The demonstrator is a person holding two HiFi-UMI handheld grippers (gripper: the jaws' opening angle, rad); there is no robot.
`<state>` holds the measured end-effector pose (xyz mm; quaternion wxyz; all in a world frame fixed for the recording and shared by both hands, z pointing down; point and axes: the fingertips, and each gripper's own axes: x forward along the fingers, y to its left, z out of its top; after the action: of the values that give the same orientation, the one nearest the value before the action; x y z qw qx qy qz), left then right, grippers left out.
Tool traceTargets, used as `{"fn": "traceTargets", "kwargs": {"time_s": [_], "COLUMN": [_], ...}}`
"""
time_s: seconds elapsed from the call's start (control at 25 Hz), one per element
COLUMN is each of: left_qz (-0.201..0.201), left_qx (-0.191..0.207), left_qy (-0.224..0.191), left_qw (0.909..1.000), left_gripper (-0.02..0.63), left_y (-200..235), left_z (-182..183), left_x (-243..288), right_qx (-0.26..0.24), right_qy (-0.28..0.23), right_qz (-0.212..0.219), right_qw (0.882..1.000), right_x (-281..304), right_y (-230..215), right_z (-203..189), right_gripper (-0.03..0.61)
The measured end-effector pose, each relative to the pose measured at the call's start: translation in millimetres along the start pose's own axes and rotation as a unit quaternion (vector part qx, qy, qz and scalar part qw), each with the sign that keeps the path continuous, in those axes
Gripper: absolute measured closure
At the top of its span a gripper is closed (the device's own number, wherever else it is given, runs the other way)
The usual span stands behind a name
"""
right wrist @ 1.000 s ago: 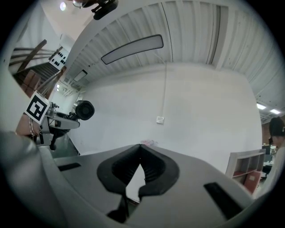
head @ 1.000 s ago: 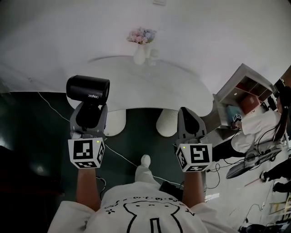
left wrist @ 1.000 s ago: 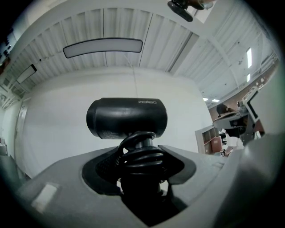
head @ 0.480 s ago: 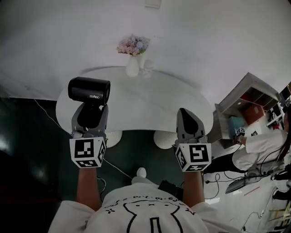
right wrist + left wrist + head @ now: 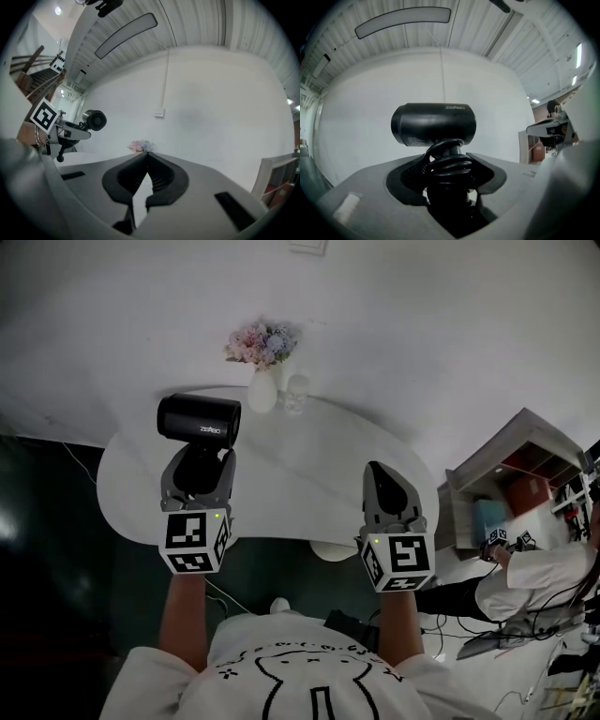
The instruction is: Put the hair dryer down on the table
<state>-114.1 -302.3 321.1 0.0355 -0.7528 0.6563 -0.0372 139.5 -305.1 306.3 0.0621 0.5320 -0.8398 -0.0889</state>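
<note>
1. Brings the left gripper forward, along with the hair dryer in it: now wholly over the white table, no longer above the dark floor short of the near edge.
2. Brings the right gripper forward likewise: tips now above the table top, with the near edge back under its marker cube.
3. Puts the vase much nearer, now just ahead of the dryer's head and slightly to its right.
4. Hides the white seats once seen ahead of both claws under the table; leaves only a sliver of one stool, back beside the right claw's cube.
</note>
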Motion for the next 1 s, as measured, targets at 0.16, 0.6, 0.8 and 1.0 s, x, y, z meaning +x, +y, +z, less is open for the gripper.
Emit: {"fn": "traceTargets", "kwargs": {"time_s": [0.16,0.6,0.8,1.0], "left_qz": [-0.007,-0.051,-0.060,-0.071], "left_qx": [-0.009,-0.038,-0.047,-0.054], "left_qy": [0.032,0.113,0.159,0.204], "left_qw": [0.9994,0.9916,0.9843,0.9749], "left_gripper": [0.359,0.359,0.359,0.359], "left_y": [-12,-45,-53,-64], "left_z": [-21,-95,-132,-167], "left_x": [32,94,120,146], "right_qx": [-0.001,0.021,0.028,0.026], "right_qy": [0.014,0.064,0.090,0.102], "right_qz": [0.009,-0.003,-0.023,-0.033], "right_qw": [1.000,0.998,0.995,0.994], "right_x": [15,39,52,68], "right_y": [-7,-16,-26,-38], "right_z": [-14,-65,-83,-90], "right_gripper": [0.578,0.578,0.578,0.578]}}
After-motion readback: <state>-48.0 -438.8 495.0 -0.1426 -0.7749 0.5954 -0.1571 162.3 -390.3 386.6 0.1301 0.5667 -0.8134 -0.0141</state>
